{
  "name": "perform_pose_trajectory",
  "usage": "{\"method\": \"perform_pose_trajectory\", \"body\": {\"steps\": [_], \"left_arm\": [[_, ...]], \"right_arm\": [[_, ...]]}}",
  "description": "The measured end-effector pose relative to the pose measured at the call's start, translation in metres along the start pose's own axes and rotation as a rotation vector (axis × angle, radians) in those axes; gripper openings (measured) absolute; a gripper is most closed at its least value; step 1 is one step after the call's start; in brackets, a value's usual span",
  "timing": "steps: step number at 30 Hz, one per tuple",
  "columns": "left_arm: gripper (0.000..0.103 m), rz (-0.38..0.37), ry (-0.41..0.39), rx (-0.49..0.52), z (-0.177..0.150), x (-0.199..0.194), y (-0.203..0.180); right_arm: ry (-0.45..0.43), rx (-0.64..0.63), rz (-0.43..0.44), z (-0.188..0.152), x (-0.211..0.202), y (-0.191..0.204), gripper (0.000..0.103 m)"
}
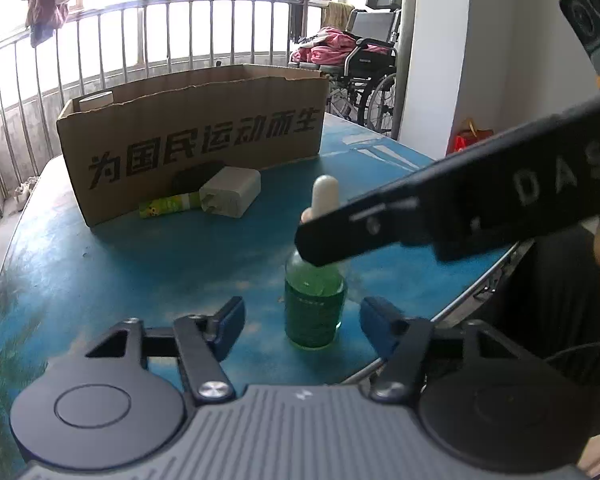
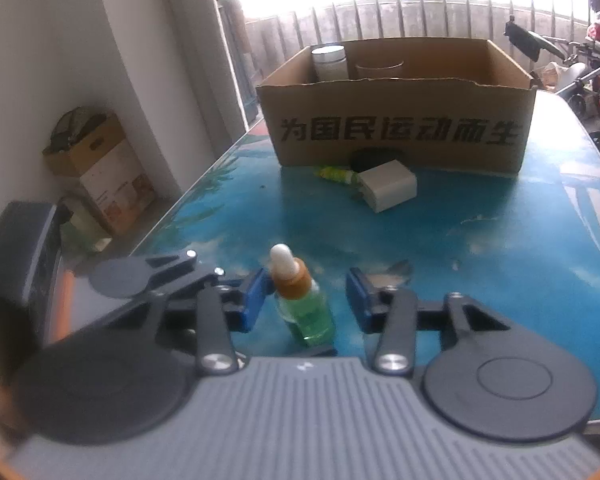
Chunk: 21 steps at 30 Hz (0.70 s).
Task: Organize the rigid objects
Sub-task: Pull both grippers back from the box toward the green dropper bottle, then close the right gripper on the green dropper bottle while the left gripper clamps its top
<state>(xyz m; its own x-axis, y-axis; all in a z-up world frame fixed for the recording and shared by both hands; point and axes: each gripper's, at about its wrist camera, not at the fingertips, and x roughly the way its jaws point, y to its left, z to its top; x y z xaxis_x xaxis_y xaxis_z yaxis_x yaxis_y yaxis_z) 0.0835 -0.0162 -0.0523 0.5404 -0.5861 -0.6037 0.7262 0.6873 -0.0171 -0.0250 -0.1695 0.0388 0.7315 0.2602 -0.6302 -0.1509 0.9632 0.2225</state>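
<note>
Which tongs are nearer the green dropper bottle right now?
Right: the right tongs have one pad at the neck of the green dropper bottle; the left tongs straddle its base, gaps both sides.

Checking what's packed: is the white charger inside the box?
No, the charger lies on the table in front of the box.

Each handheld gripper has a grey ribbed body with a small white logo. Two black round discs flank it, each marked with a raised ring. Black linkage bars, pinned with silver screws, run forward to two blue finger pads. The left gripper and the right gripper look alike. Seen from the left wrist camera, the right gripper's black side bar carries pale letters reading "DAS" and a small silver screw.
</note>
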Motion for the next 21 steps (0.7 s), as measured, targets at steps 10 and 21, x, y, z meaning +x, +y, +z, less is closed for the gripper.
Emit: {"method": "perform_pose_trajectory", "body": {"steps": [10, 21], "left_arm": [[0.034, -0.008, 0.015, 0.044, -0.001, 0.012, -0.003], [0.034, -0.029, 0.001, 0.088, 0.004, 0.025, -0.009]], "right_arm": [[0.007, -0.029, 0.021, 0.002, 0.005, 0.004, 0.021], [0.025, -0.019, -0.009, 0.004, 0.004, -0.005, 0.023]]}}
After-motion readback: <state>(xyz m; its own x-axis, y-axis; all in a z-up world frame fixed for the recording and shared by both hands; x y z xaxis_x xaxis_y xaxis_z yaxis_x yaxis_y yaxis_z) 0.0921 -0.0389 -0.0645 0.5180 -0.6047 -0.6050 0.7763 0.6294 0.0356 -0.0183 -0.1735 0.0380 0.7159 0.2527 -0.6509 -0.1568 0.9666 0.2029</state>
